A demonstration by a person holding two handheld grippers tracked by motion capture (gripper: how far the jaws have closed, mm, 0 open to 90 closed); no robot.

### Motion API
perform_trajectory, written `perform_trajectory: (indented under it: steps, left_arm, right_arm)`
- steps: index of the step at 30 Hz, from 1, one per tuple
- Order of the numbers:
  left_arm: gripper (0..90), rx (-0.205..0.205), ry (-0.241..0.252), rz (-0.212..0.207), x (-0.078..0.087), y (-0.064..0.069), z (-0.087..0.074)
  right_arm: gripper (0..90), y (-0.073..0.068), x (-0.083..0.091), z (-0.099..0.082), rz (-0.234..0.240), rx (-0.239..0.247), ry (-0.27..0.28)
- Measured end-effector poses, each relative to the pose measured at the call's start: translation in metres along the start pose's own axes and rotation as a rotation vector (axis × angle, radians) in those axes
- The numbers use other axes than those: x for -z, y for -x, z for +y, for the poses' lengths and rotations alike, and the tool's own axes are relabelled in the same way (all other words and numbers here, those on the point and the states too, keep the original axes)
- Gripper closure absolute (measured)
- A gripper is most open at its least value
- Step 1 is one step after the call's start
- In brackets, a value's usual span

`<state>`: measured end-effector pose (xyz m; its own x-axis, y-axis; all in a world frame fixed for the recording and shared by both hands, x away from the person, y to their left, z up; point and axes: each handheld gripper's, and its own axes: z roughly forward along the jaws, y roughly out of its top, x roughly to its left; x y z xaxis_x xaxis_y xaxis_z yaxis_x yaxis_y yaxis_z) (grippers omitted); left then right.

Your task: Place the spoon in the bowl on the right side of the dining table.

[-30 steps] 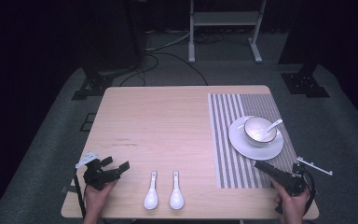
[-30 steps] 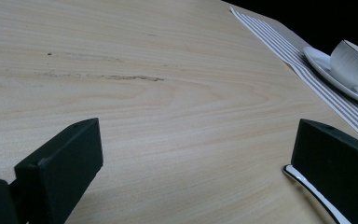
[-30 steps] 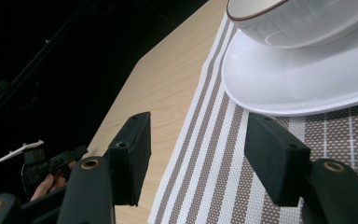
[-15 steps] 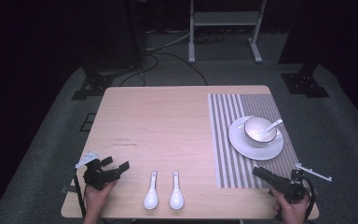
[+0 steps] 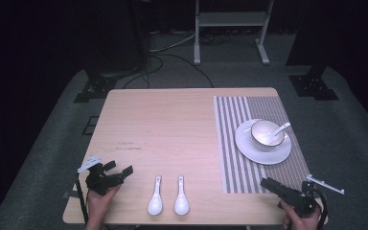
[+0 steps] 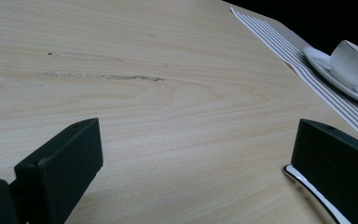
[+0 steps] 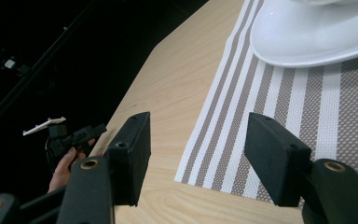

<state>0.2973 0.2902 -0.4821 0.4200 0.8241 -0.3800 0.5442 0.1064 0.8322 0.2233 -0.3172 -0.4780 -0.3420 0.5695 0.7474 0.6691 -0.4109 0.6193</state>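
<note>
A pale wooden table (image 5: 172,129) carries a grey-and-white striped woven placemat (image 5: 249,153) on its right, where a round white plate (image 5: 261,149) holds a white bowl (image 5: 267,133). Two white ceramic soup spoons (image 5: 168,197) lie side by side near the front edge. Left of them rests the left gripper (image 5: 120,171), jaws apart and empty; the right gripper (image 5: 267,183) hovers at the placemat's near right corner, jaws apart too.

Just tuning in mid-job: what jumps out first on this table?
The white bowl with a spoon in it stands on a white plate on the striped placemat at the table's right side. Two loose white spoons lie side by side near the front edge. The left gripper and right gripper sit at the front corners, jaws open, with nothing between them.
</note>
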Motion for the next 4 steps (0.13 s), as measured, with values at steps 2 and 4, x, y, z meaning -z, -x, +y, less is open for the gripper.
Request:
perform_trajectory:
  steps: [2,4]
  left_arm:
    - [0.6,0.000,0.000,-0.001,0.0000,0.0000,0.0000]
    - [0.6,-0.001,-0.001,-0.001,-0.0001,0.0002,0.0000]
  right_arm:
    - [39.9,-0.0001,0.0000,-0.0026,0.001,-0.003,-0.002]
    - [39.9,0.0004,-0.0007,-0.0060,0.006,-0.008,-0.009]
